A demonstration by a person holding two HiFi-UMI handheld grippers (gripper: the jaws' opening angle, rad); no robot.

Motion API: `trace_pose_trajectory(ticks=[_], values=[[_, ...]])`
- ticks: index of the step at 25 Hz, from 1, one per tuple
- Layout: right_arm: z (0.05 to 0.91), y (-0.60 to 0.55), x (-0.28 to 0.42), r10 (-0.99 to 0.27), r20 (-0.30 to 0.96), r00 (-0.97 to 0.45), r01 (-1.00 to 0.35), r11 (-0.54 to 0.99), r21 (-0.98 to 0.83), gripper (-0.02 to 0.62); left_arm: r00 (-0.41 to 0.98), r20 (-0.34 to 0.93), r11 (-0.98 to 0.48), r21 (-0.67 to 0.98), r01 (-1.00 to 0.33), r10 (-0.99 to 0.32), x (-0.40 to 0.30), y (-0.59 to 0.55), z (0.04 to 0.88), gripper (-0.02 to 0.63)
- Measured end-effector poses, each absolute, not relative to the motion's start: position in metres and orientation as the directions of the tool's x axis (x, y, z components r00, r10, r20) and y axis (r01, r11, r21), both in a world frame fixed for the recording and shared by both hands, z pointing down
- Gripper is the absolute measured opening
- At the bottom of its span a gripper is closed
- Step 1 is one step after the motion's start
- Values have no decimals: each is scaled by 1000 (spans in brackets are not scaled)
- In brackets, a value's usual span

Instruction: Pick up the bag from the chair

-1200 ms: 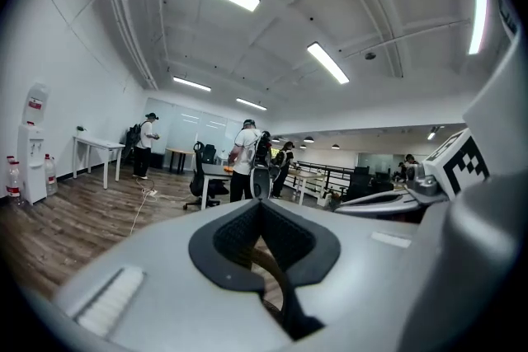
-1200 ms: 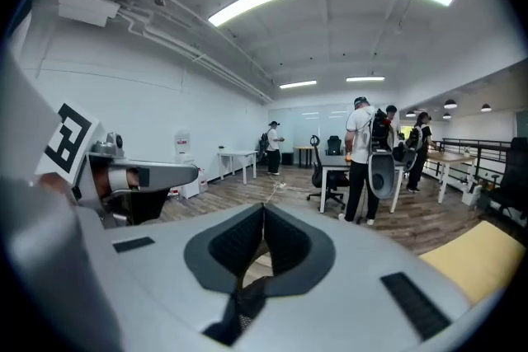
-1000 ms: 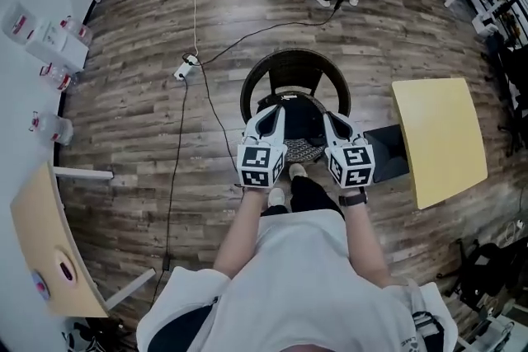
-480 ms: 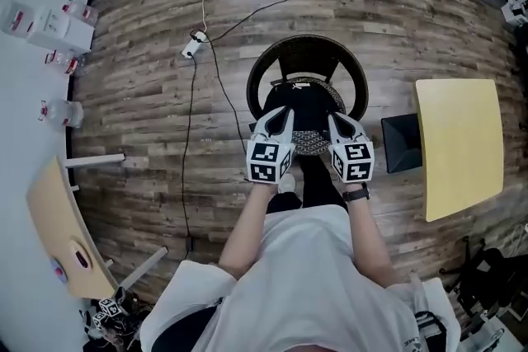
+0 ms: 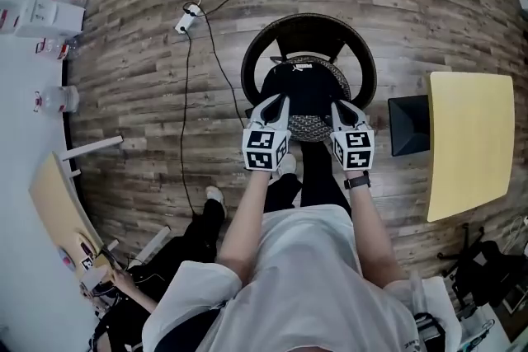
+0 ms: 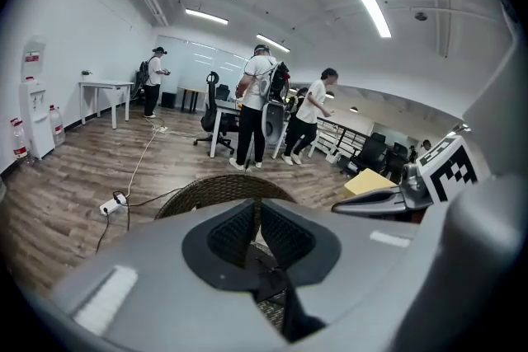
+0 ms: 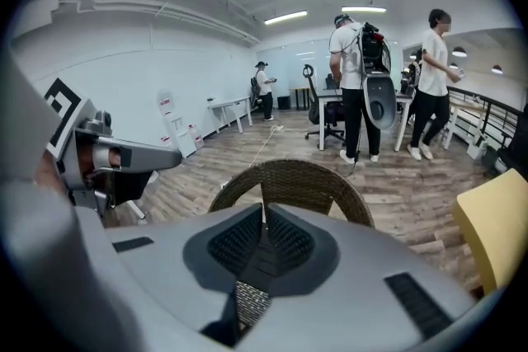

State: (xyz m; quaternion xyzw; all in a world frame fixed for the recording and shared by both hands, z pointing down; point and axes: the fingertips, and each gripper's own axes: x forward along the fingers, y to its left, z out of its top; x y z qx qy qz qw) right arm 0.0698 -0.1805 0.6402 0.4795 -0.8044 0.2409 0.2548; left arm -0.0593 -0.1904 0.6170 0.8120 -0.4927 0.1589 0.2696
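I'm in an open office: white desk (image 6: 106, 85) and water dispenser (image 6: 33, 107) far left, rolling chair (image 6: 216, 107), ceiling strip lights (image 6: 371, 6), plank floor (image 5: 140, 53).

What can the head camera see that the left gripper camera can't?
Only the head view shows the top of the black bag lying on the seat, and the person's arms and white shirt. Only the left gripper view shows people standing across the room and the ceiling lights. Both show the wicker chair, the right gripper, the yellow table and the power strip.
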Motion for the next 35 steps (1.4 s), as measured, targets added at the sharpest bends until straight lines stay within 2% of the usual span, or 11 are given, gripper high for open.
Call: trace_pose_trajectory(ticks=[4, 11, 14, 18, 21, 28, 33, 35], values=[[677, -195, 71, -605, 679, -416, -887, 434, -157, 11, 454, 570, -373, 260, -890, -685, -61, -203, 656, 20], [742, -207, 70, -524, 741, -420, -875, 451, -177, 12, 435, 663, -379, 239, -894, -610, -65, -216, 729, 98], [775, -205, 70, -471, 774, -424, -868, 455, -198, 12, 414, 711, -334, 261, -906, -568, -69, -219, 766, 143], [816, -201, 73, -416, 809, -415, -874, 430, -227, 29, 393, 750, -293, 272, -917, -532, -73, -220, 803, 170], [844, -203, 76, -387, 823, -416, -876, 415, -248, 122, 385, 770, -288, 269, -919, -509, -76, -223, 828, 184], [900, -216, 88, -349, 850, -394, -879, 414, -237, 226, 384, 807, -321, 255, -912, -450, -78, -230, 886, 235], [944, -222, 97, -313, 873, -374, -882, 412, -230, 272, 327, 865, -315, 211, -925, -381, -92, -223, 933, 306], [960, -222, 100, -293, 881, -371, -878, 419, -230, 283, 310, 878, -298, 205, -932, -364, -98, -221, 948, 311]])
